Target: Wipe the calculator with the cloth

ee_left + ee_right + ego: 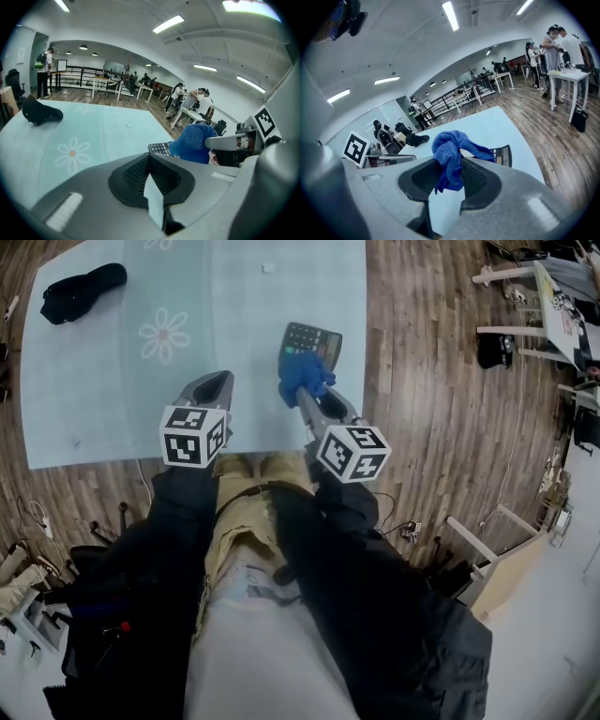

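A dark calculator (314, 339) lies near the right edge of the pale blue mat (112, 409). My right gripper (304, 397) is shut on a bunched blue cloth (302, 377), which hangs over the calculator's near end. In the right gripper view the cloth (449, 149) sits pinched between the jaws of the right gripper (450, 165), and the calculator (503, 155) shows just behind it. My left gripper (217, 384) hovers to the left of the cloth, shut with nothing in it. In the left gripper view the left gripper (149, 163) points across the mat, with the calculator (160, 148) and cloth (192, 142) at its right.
A black object (82, 292) lies at the mat's far left corner, and a small white scrap (269, 267) lies near the far edge. Wood floor surrounds the mat, with white tables (525, 296) to the right. People stand at desks in the background.
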Motion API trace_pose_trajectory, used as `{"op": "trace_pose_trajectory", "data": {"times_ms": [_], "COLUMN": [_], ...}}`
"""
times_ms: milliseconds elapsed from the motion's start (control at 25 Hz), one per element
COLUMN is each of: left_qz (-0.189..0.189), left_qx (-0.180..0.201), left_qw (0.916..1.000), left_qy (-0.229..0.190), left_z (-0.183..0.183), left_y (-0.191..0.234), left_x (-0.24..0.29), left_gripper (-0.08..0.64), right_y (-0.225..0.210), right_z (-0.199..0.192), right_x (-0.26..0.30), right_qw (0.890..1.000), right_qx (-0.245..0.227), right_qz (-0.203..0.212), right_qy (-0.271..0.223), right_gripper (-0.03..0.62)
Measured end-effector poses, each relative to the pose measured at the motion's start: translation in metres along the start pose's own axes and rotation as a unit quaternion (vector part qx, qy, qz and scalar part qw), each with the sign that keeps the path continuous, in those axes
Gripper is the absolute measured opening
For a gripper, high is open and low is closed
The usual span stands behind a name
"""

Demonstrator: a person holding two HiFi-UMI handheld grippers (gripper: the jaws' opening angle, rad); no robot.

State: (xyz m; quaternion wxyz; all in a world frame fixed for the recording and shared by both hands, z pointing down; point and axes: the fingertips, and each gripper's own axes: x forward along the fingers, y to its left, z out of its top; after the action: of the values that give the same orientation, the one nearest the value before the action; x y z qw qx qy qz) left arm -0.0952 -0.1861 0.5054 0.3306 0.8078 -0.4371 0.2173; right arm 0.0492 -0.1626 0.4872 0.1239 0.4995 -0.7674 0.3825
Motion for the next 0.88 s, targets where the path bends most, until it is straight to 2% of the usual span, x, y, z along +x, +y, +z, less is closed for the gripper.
{"op": "trace_pose_trajectory", "data": {"times_ms": [280, 560, 760, 880], "left_qz": [0.0, -0.001, -0.007, -0.006], "left_qx": [-0.026, -0.029, -0.026, -0.027], "left_qw": [0.9956, 0.9956, 0.9964, 0.9959], "left_qy": [0.09, 0.089, 0.08, 0.086], "left_z": [-0.065, -0.055, -0.046, -0.046], "left_y": [-0.002, 0.009, 0.011, 0.011], "left_x": [0.055, 0.056, 0.086, 0.091], "left_gripper": [0.0, -0.002, -0.002, -0.002], "right_y": [-0.062, -0.067, -0.107, -0.124], "right_z": [-0.009, -0.001, 0.022, 0.027], "right_x": [0.038, 0.065, 0.09, 0.099], "right_qw": [0.998, 0.995, 0.988, 0.982], "right_qx": [-0.029, -0.087, -0.135, -0.162], "right_qz": [-0.037, -0.046, -0.077, -0.096], "right_qy": [0.028, 0.036, 0.023, 0.032], "right_gripper": [0.126, 0.126, 0.126, 0.126]}}
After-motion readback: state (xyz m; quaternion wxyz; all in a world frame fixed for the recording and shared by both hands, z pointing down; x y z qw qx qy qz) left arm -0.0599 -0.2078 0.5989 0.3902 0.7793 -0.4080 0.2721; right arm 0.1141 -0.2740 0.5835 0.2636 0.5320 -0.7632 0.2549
